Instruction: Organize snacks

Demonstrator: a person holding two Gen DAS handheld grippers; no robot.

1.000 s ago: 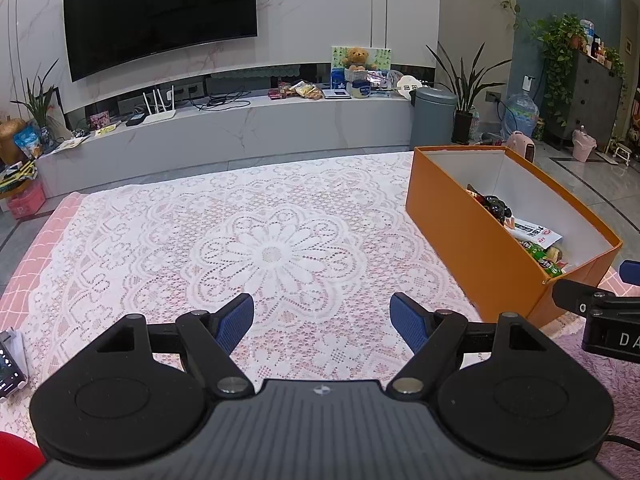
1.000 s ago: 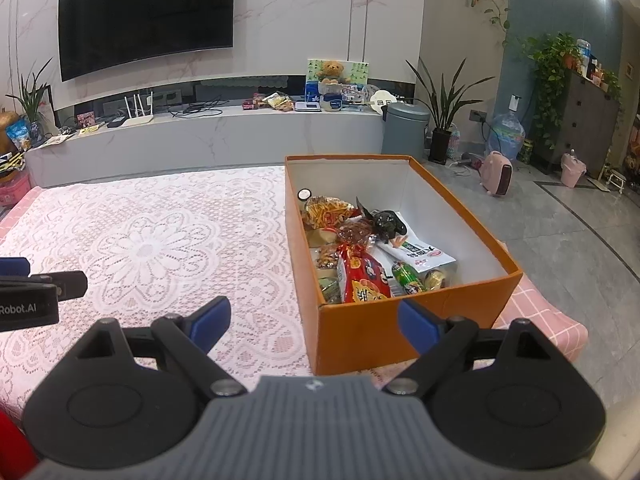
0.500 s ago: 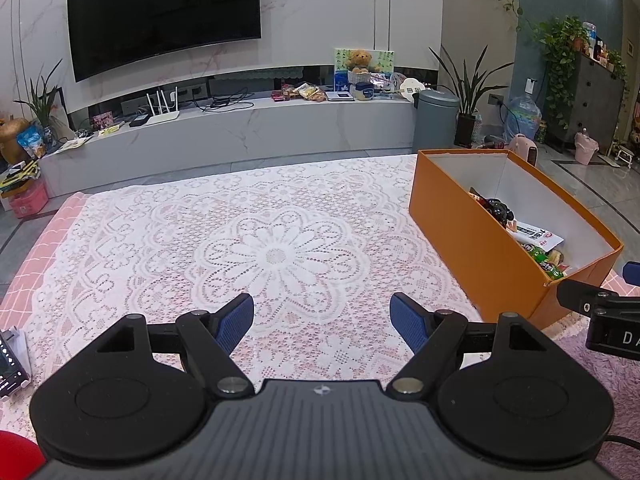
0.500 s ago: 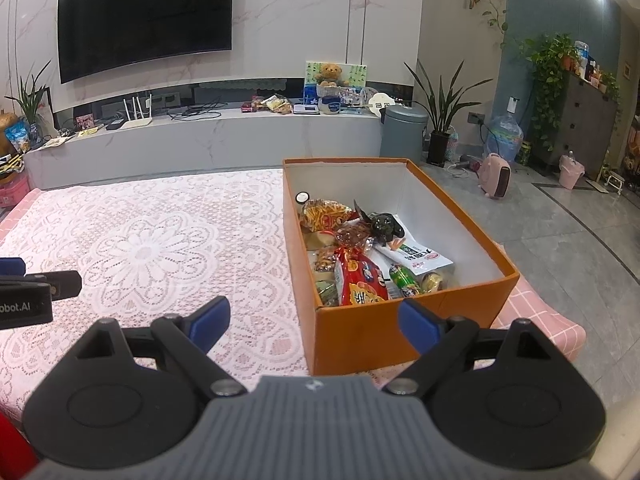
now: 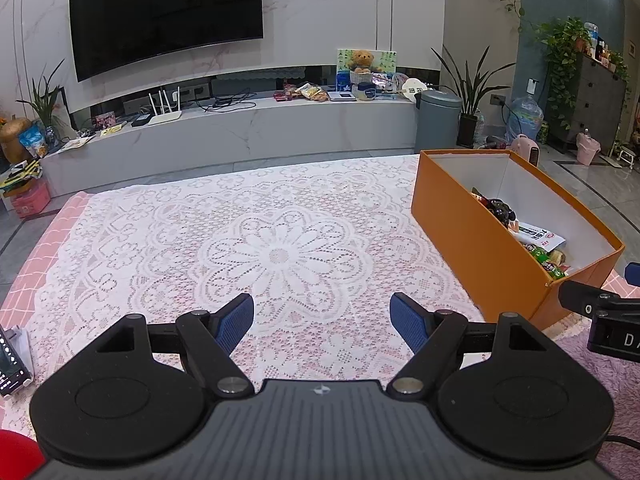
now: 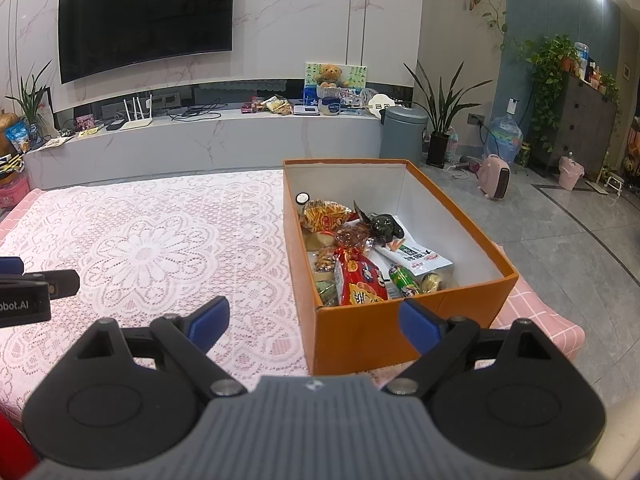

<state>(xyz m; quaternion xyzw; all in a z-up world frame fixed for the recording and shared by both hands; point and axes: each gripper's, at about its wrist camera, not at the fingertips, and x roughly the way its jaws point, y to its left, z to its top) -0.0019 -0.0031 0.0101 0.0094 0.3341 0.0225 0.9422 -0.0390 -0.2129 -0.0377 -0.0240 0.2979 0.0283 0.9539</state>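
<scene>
1. A white lace cloth point(image 5: 280, 248) covers the table; a television point(image 5: 164, 12) hangs on the marble wall behind.
2. The orange box point(image 6: 360, 332) of snacks point(image 6: 360, 272) sits at the table's right end.
3. The left gripper point(image 5: 322, 316) and right gripper point(image 6: 314, 316) gape wide, empty.
4. Nothing has shifted since a second earlier.

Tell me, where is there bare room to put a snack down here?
The lace tablecloth lies bare from its pink edge to the orange box. Inside the box, white floor shows along its far and right walls. The near-left part is crowded with snack packets.
</scene>
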